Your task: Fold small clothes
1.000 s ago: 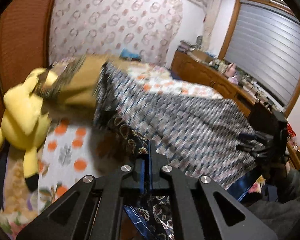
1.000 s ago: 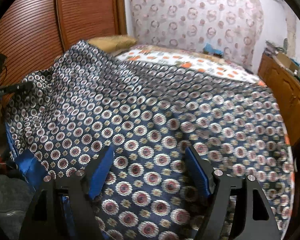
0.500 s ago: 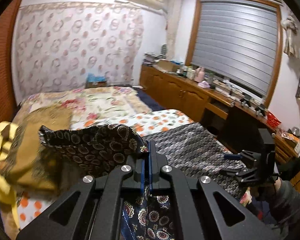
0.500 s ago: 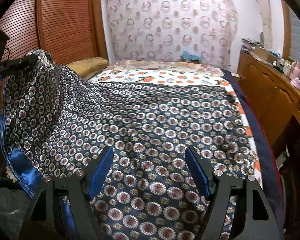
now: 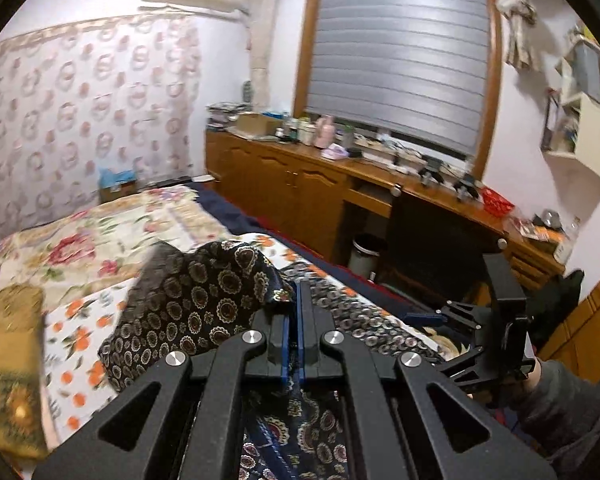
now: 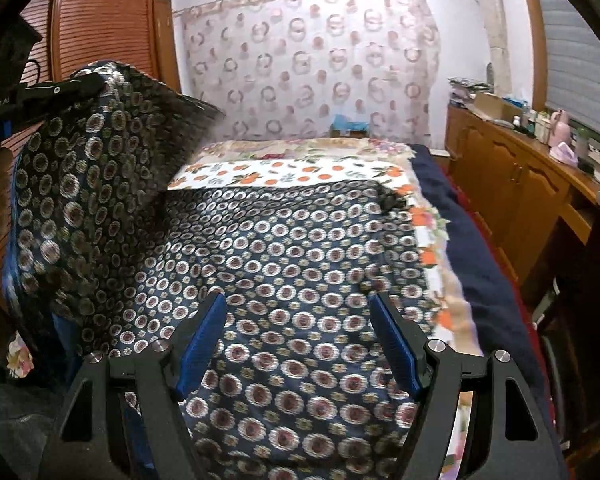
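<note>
The left gripper (image 5: 294, 292) is closed on a corner of the patterned cloth (image 6: 284, 264), lifted above the bed (image 6: 480, 248); the right gripper (image 6: 298, 304) stands wide apart, holding nothing.

Raised cloth walls off the bed's left side
Patterned cloth (image 6: 284, 280) lies flat ahead; wooden cabinets (image 6: 512, 184) hem the right.
</note>
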The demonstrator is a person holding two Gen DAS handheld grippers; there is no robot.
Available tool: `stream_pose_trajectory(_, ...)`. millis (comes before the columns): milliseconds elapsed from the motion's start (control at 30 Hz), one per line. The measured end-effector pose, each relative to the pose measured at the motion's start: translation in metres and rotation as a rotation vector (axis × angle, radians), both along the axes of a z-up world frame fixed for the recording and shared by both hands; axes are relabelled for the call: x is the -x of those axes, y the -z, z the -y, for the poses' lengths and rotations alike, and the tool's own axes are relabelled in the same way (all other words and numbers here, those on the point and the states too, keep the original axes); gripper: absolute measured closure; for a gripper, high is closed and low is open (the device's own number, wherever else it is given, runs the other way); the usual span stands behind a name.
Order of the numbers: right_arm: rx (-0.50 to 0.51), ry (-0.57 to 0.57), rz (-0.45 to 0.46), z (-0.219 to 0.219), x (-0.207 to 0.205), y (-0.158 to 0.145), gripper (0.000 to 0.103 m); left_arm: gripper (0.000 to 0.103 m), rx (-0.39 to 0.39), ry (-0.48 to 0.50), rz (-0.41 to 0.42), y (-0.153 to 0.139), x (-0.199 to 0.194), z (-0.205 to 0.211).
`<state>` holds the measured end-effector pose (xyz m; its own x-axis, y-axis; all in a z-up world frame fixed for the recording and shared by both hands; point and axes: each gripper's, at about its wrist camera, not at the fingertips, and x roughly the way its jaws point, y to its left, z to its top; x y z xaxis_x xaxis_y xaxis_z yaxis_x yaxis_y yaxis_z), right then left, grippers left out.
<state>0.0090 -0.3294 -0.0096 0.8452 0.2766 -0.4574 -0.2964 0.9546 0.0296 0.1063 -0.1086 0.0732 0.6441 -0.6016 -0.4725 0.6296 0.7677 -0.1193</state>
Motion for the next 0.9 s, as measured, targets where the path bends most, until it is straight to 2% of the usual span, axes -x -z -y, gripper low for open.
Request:
stream_pose_trajectory(100, -0.006, 0.018, 0.001, 0.01, 0.007, -0.001, 0.027, 0.099, -0.049, 0.005, -0.025, 0.01, -0.009, 0.018)
stream_pose_trajectory(133, -0.007, 0.023, -0.002, 0.014, 0.008, 0.0, 0.027, 0.095, -0.058, 0.012, -0.045, 0.015, -0.011, 0.021)
stream_pose_trajectory(200, -0.004, 0.03, -0.006, 0.013, 0.007, 0.002, 0.027, 0.077, -0.044, 0.018, -0.093, 0.026, -0.015, 0.018)
stream_pose_trajectory(233, -0.002, 0.033, -0.009, 0.013, 0.006, 0.003, 0.027, 0.063, -0.039, 0.013, -0.1, 0.028, -0.015, 0.015)
stream_pose_trajectory(300, -0.005, 0.038, -0.015, 0.014, 0.004, 0.005, 0.027, 0.053, -0.037, -0.006, -0.101, 0.032, -0.013, 0.008)
stream_pose_trajectory(367, -0.009, 0.04, -0.019, 0.015, 0.002, 0.003, 0.027, 0.036, -0.042, -0.033, -0.106, 0.035, -0.011, -0.002)
stream_pose_trajectory(433, -0.009, 0.035, -0.02, 0.013, 0.001, 0.0, 0.027, 0.03, -0.048, -0.073, -0.09, 0.038, -0.007, -0.006)
stream_pose_trajectory(467, -0.006, 0.033, -0.019, 0.01, -0.001, -0.002, 0.027, 0.027, -0.051, -0.094, -0.085, 0.039, -0.006, -0.011)
stream_pose_trajectory(700, 0.022, -0.017, -0.006, -0.01, -0.032, -0.016, 0.027, 0.027, -0.048, -0.22, -0.103, 0.055, -0.002, -0.059)
stream_pose_trajectory(900, 0.047, -0.08, 0.01, -0.037, -0.062, -0.038, 0.027, 0.027, -0.054, -0.286, -0.114, 0.069, -0.001, -0.082)
